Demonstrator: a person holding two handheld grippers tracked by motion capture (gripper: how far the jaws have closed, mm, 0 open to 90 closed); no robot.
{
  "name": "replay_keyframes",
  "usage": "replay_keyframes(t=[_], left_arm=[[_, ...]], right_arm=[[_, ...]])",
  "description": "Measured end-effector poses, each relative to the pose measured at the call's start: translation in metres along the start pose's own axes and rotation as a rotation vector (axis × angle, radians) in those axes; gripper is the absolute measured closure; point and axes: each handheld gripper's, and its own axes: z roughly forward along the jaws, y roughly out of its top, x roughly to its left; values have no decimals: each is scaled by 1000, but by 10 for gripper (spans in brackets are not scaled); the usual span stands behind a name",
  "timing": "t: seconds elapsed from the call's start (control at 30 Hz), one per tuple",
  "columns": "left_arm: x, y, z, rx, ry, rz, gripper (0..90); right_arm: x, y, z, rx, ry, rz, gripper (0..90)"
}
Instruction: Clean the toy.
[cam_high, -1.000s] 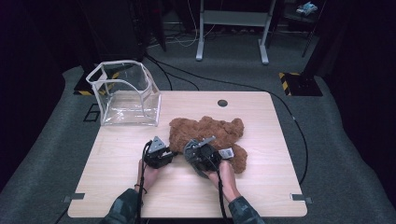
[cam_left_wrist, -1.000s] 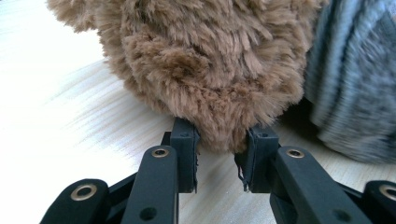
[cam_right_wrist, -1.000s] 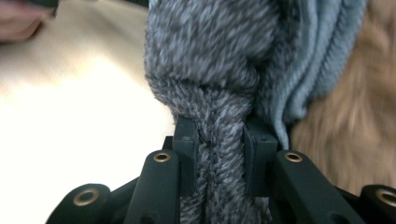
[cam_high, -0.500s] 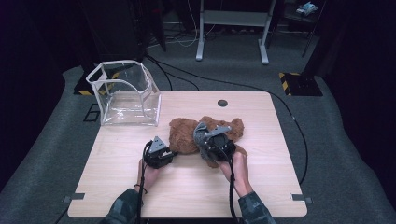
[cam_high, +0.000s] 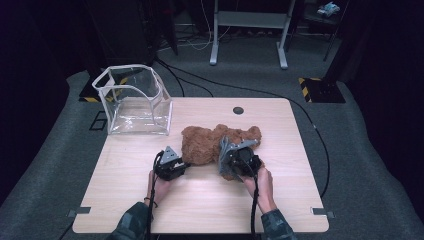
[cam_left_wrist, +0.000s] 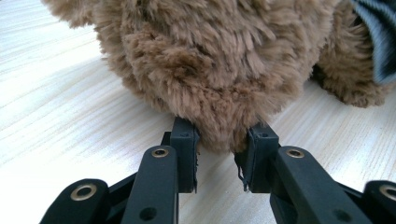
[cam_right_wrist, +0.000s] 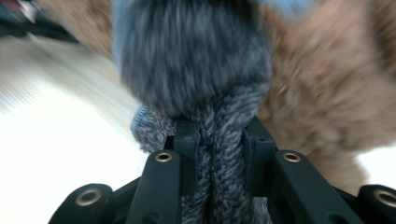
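Teddy (cam_high: 202, 145) on table (cam_high: 150, 200): L gripper (cam_left_wrist: 219, 154) clamps fur, R gripper (cam_right_wrist: 219, 140) clamps grey scarf (cam_right_wrist: 196, 70); clear bin (cam_high: 132, 102) apart, rear-left.

Left tongs (cam_left_wrist: 219, 154) clamped; right tongs (cam_right_wrist: 218, 140) clamped, apparently raised

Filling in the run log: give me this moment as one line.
left gripper: shut on brown plush toy | right gripper: shut on grey knitted piece | clear bin: empty

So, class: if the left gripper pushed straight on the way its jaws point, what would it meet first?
The left gripper would probably drive deeper into the brown plush toy: its jaws already pinch a fur tuft, so nothing lies between.
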Motion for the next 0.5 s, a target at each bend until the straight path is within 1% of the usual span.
replay_keyframes(t=[0.03,0.07,0.1,0.13,0.17,0.2,0.23,0.27,0.3,0.33,0.37,0.4,0.43,0.47,0.5], left_arm=[[0,0,0,0,-2,-1,699],[0,0,0,1,-2,-1,699],[0,0,0,1,1,0,699],[0,0,0,1,1,0,700],[0,0,0,2,-1,0,700],[0,0,0,2,-1,-1,700],[0,0,0,1,1,-1,699],[0,0,0,3,0,1,700],[0,0,0,6,-1,2,700],[0,0,0,11,0,10,700],[0,0,0,13,-1,7,700],[-1,0,0,13,-2,8,700],[-1,0,0,14,-2,9,700],[-1,1,0,15,-2,10,700],[-1,1,0,15,-1,10,700]], right_arm=[[2,2,-5,-23,-11,-11,725],[5,5,-11,-48,-41,-32,725],[10,8,-16,-60,-79,-52,726],[14,11,-18,-67,-111,-96,726],[16,12,-17,-55,-134,-106,726],[17,13,-13,-30,-157,-136,726],[18,12,-7,-6,-169,-145,728],[17,10,-1,15,-168,-144,729],[15,7,6,33,-155,-146,731],[13,3,10,30,-152,-130,732],[11,1,12,31,-138,-121,734],[9,-2,14,33,-121,-102,735],[7,-4,16,46,-101,-90,736],[5,-6,16,60,-87,-89,737],[5,-8,16,59,-84,-68,737]])
